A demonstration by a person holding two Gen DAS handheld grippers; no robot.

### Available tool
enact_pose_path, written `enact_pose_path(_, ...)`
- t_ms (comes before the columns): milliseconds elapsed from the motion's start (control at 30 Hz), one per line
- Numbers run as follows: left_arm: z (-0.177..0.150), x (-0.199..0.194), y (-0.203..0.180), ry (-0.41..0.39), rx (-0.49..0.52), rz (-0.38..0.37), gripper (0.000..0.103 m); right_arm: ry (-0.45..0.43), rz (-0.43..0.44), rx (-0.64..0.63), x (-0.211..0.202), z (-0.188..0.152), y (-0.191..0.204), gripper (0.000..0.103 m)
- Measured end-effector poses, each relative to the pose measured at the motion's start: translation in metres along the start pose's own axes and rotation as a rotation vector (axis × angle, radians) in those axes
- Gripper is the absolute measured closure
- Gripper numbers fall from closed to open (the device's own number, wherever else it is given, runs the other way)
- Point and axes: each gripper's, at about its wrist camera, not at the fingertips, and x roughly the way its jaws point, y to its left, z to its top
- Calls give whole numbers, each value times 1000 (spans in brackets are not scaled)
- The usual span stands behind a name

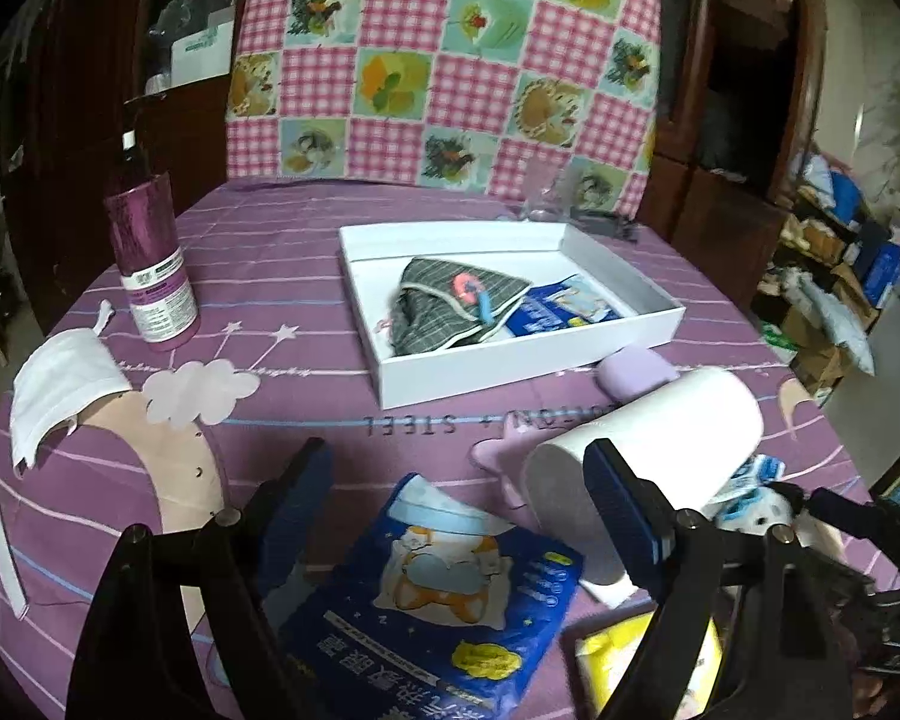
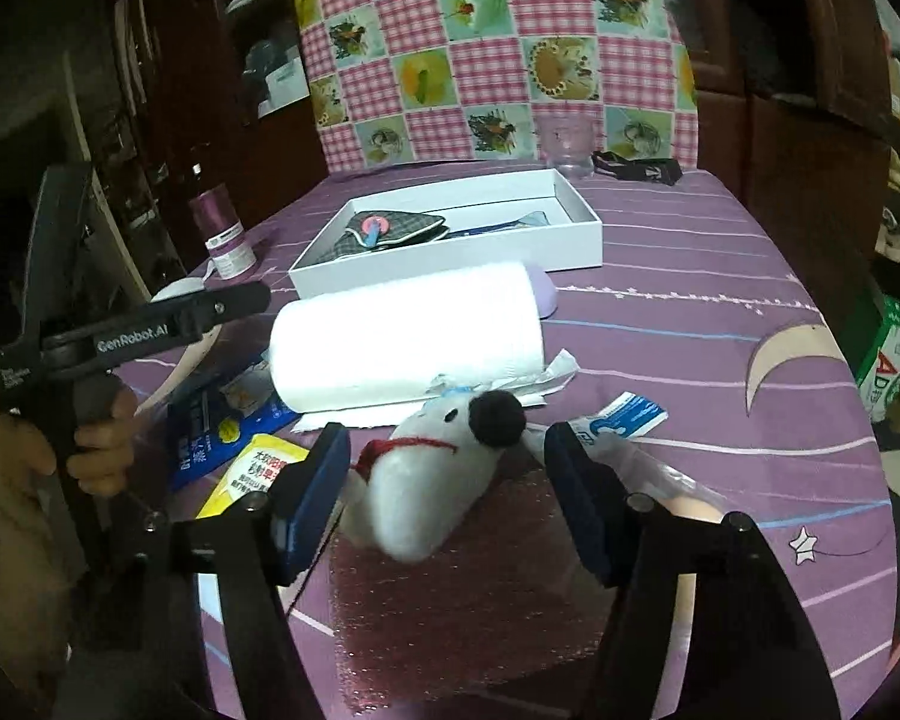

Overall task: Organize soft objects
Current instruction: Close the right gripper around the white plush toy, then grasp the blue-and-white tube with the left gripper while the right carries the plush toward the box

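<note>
From your left wrist camera, your left gripper (image 1: 456,516) is spread wide and holds nothing. Between its fingers, on the purple tablecloth (image 1: 282,276), lies a blue packet (image 1: 444,612) printed with a cartoon cat. A white paper roll (image 1: 648,450) lies on its side just past the right finger, and a yellow packet (image 1: 624,654) sits at the lower right beside the blue one. Farther back, the white box (image 1: 528,360) holds a grey striped pouch (image 1: 450,306) and a second blue packet (image 1: 564,309) next to it. A lilac case (image 1: 636,375) rests against the box's near wall. On the left you have a white face mask (image 1: 60,396) flat on the cloth and a purple bottle (image 1: 150,264) standing upright.

From your right wrist camera, your right gripper (image 2: 447,498) is also wide open, gripping nothing. A white plush toy (image 2: 426,480) with a black nose and red stitching lies between its fingers; the left pad is just beside it, but you cannot tell whether it touches. The toy rests on a pink foam sheet (image 2: 450,612). The paper roll lies just behind the toy, with the white box beyond it. A small blue-and-white sachet (image 2: 624,417) lies near the right finger. At the left edge, your left hand (image 2: 96,444) holds the other gripper's handle.
</note>
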Motion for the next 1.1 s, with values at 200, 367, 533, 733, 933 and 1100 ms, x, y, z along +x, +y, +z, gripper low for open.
enact_pose_path(200, -2, -13, -16, -55, 71, -63, 18, 8, -2, 87, -2, -1, -11, 35)
enact_pose_path(367, -4, -12, -24, -59, 111, -40, 17, 46, 49, 54, 4, -2, -2, 35)
enact_pose_path(533, -3, -12, -22, -58, 102, -29, 17, 115, 15, 44, 17, -5, 1, 46)
enact_pose_path(733, -3, -12, -20, -63, 100, -29, 17, 57, 54, 107, 6, -4, -12, 49)
enact_pose_path(933, -4, -23, -26, -105, 127, -76, 17, -34, 82, 84, -12, -1, -6, 49)
enact_pose_path(1100, -7, -37, -39, -159, 187, -150, 17, -91, 52, 122, -23, 2, -16, 49)
